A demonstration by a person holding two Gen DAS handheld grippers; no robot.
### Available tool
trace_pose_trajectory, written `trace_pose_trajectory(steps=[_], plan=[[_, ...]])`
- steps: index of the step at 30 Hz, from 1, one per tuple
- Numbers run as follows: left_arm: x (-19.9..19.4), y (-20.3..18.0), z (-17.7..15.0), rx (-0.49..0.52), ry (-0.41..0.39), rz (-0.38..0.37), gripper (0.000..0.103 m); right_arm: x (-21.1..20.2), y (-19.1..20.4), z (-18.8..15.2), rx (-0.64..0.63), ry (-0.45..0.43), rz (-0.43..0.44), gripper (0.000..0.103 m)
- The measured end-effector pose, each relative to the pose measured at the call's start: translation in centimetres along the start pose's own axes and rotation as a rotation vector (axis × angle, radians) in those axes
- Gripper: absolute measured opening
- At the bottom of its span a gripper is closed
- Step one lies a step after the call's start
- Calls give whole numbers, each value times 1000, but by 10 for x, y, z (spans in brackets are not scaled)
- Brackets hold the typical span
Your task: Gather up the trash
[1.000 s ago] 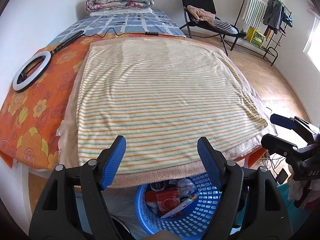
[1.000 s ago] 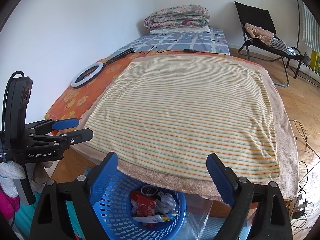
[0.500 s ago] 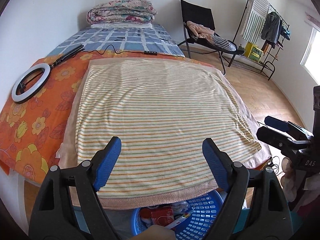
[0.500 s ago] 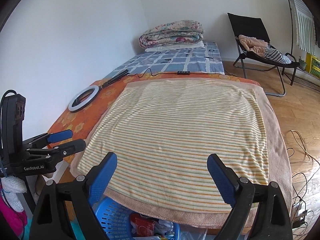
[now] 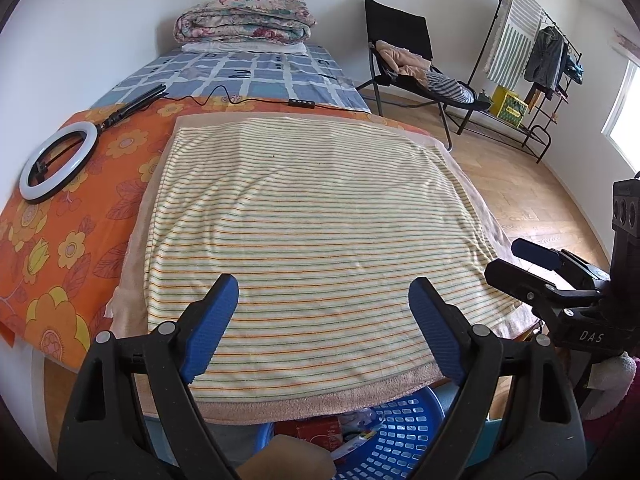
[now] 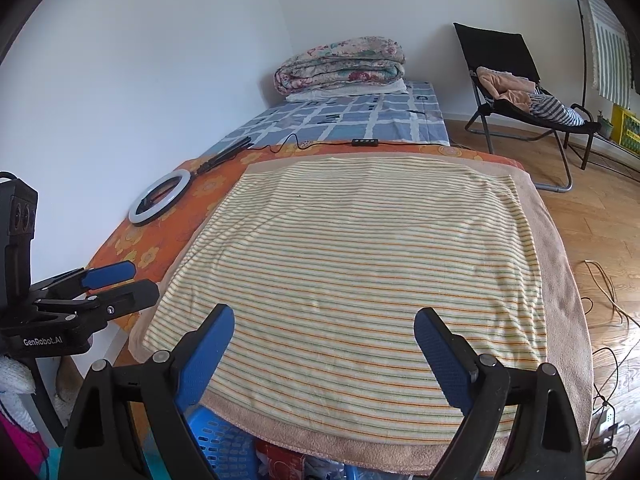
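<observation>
A blue plastic basket holding trash, among it a red carton, stands on the floor at the foot of the bed, mostly hidden under the bed's edge. It also shows in the right wrist view. My left gripper is open and empty, held above the near edge of the striped towel. My right gripper is open and empty over the same edge. Each gripper shows in the other's view, the right one and the left one.
The striped towel covers a bed with an orange flowered sheet. A ring light and its cable lie at the left. Folded quilts sit at the far end. A black chair and a clothes rack stand on the wooden floor at right.
Both grippers have risen and tilted up from the basket toward the bed. The basket has slid to the bottom edge of both views. Both stay open.
</observation>
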State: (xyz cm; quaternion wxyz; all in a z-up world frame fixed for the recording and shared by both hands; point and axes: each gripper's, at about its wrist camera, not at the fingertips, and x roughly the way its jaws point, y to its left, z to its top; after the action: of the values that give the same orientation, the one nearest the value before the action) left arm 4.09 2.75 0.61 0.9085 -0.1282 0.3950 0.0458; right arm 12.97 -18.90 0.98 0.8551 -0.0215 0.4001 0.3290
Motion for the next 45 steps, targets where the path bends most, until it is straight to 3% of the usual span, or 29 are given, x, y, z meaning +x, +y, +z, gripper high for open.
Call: trace_pose_trajectory(steps=[7, 10, 21, 45], plan=[[0, 3, 0, -12, -11, 18, 96, 0, 2, 0, 3, 0, 0, 93], [0, 5, -1, -17, -18, 44, 102, -3, 3, -1, -2, -9, -5, 93], [6, 6, -4, -12, 12, 76, 102, -3, 1, -2, 6, -16, -15, 93], [11, 2, -7, -4, 30, 69, 102, -2, -4, -3, 13, -11, -20, 93]])
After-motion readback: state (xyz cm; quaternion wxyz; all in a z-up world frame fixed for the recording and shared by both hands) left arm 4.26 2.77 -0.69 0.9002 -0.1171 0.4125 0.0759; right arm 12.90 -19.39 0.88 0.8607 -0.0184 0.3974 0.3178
